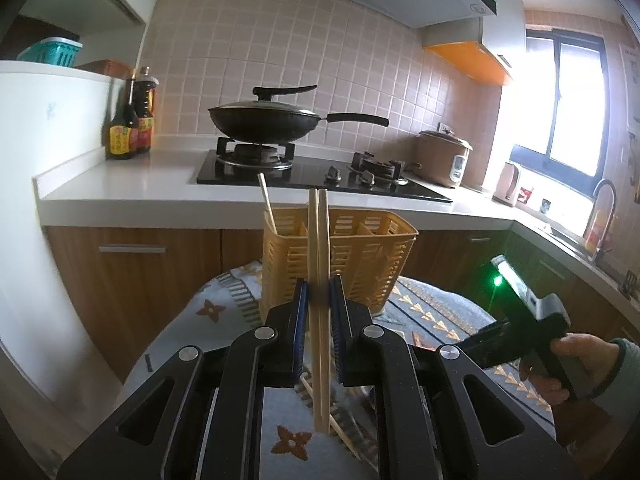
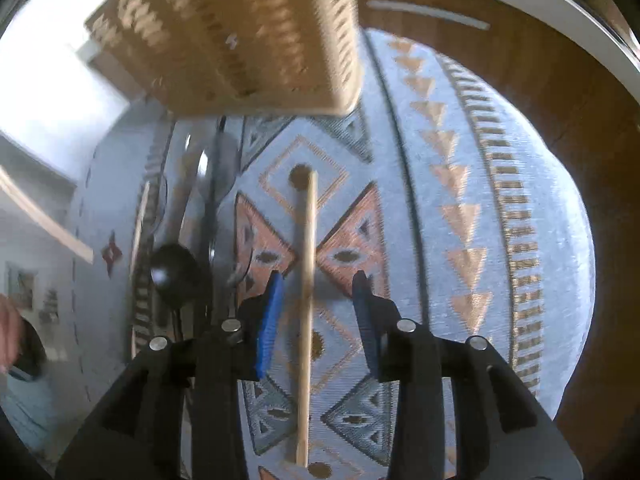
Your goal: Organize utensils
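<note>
Wooden chopsticks [image 1: 319, 280] stand upright, pinched in your left gripper [image 1: 319, 312] just before the yellow basket [image 1: 360, 256], while your right gripper [image 2: 318, 320] gapes around a lone chopstick [image 2: 306, 320] on the cloth [image 2: 460, 240].

Both grippers are black plastic linkages with shiny silver rivets and blue ribbed pads [image 2: 270, 322] on the jaws. The person's hand [image 1: 560, 364] is bare skin with a grey-green sleeve cuff.

Daylight floods in from the window [image 1: 568, 100] at far right — blown out, glaring. The basket [image 2: 240, 36] is motion-blurred; edges bend and darken.
</note>
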A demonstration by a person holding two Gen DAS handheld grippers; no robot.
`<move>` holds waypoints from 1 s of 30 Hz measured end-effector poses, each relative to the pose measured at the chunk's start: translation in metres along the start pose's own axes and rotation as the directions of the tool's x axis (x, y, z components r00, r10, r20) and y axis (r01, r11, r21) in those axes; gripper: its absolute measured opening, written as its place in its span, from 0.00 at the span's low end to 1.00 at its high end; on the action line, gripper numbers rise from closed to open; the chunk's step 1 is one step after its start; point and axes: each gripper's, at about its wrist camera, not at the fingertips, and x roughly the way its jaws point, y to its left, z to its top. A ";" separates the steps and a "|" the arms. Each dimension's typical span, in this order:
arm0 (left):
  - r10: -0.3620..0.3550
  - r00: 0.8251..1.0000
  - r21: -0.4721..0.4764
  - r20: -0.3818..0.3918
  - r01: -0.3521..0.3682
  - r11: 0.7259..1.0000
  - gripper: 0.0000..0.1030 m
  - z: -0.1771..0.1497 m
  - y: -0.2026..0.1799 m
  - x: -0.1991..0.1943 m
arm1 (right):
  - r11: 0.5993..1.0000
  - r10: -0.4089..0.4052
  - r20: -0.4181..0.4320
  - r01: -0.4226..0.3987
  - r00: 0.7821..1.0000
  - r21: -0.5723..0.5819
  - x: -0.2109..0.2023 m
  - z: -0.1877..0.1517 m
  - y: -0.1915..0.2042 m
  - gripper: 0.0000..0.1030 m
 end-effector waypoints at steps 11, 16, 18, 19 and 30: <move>0.000 1.000 0.007 0.004 0.000 1.000 0.09 0.001 -0.002 0.005 | 0.990 -0.099 0.068 0.105 0.993 -0.098 -0.008 -0.005 0.049 0.04; -0.002 0.996 0.009 0.090 0.001 1.000 0.09 0.014 -0.005 -0.006 | 0.995 0.050 0.258 -0.026 0.965 -0.095 -0.065 -0.021 0.057 0.04; -0.003 0.992 0.012 0.129 0.001 1.000 0.09 0.023 -0.009 -0.010 | 0.993 0.084 0.355 -0.047 0.931 -0.113 -0.087 -0.026 0.064 0.04; -0.004 0.989 0.015 0.146 0.002 1.000 0.09 0.027 -0.011 -0.011 | 0.992 0.102 0.392 -0.061 0.914 -0.114 -0.096 -0.026 0.066 0.04; 0.016 0.960 0.095 0.280 -0.044 0.995 0.09 0.081 -0.032 0.011 | 0.993 0.113 0.805 -0.046 0.583 -0.105 -0.197 0.000 0.071 0.04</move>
